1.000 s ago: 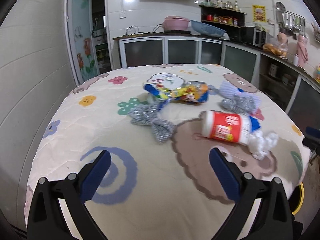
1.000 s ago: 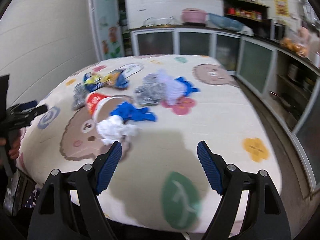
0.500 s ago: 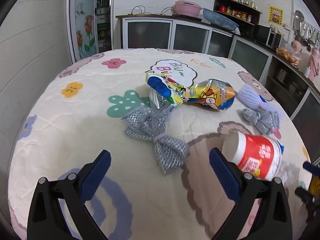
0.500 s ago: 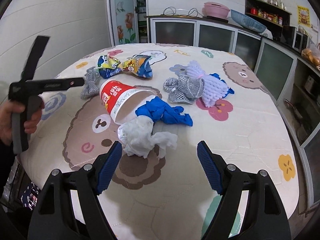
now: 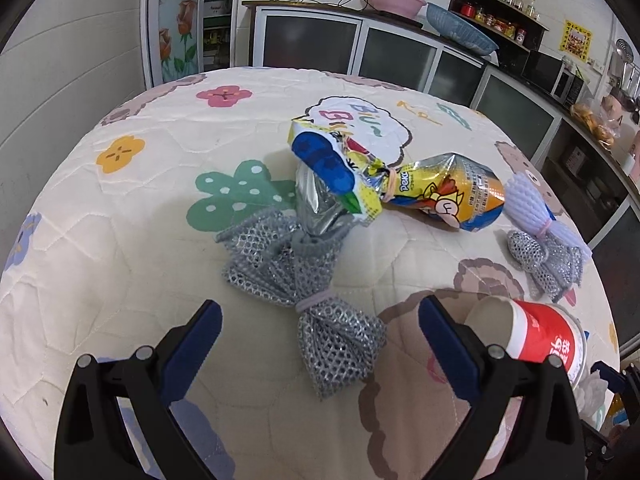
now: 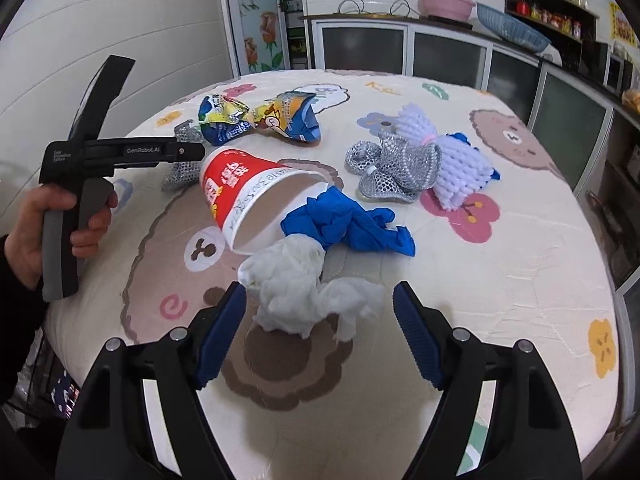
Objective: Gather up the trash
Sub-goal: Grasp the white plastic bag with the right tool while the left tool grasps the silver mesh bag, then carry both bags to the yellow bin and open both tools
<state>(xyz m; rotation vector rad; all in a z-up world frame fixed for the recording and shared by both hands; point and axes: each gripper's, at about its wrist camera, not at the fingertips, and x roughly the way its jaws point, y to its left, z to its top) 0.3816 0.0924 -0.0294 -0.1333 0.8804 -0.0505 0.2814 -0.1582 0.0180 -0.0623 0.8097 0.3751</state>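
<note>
From the left wrist camera, the left gripper (image 5: 320,330) is angling down toward the table (image 5: 120,240), its blue-padded jaws standing spread wide and pinching nothing. A silver mesh bundle (image 5: 308,292), tied at the middle with a pale band, is lying just beyond and between the fingertips, its near end reaching into the gap without touching either pad. Behind it a crumpled yellow and blue snack bag (image 5: 392,184) is resting on the patterned cloth, its foil end touching the mesh. To the right a red and white paper cup (image 5: 536,340) is lying on its side, partly hidden by the right finger. Further back on the right, a lilac foam net tied to a second silver mesh piece (image 5: 548,248) is sitting near the table's edge.

From the right wrist camera, the right gripper (image 6: 316,328) is likewise tilting down over the table (image 6: 520,280), jaws held wide apart and gripping nothing. A crumpled white tissue (image 6: 296,288) is lying between the fingertips, close to the left pad; whether it touches is unclear. A blue glove (image 6: 352,224) is spilling from the mouth of the cup (image 6: 248,192), just beyond the tissue. At the left, the person's hand (image 6: 36,224) is wrapping round the handle of the left gripper, whose body is reaching level across toward the cup and the snack bag (image 6: 260,120).
</note>
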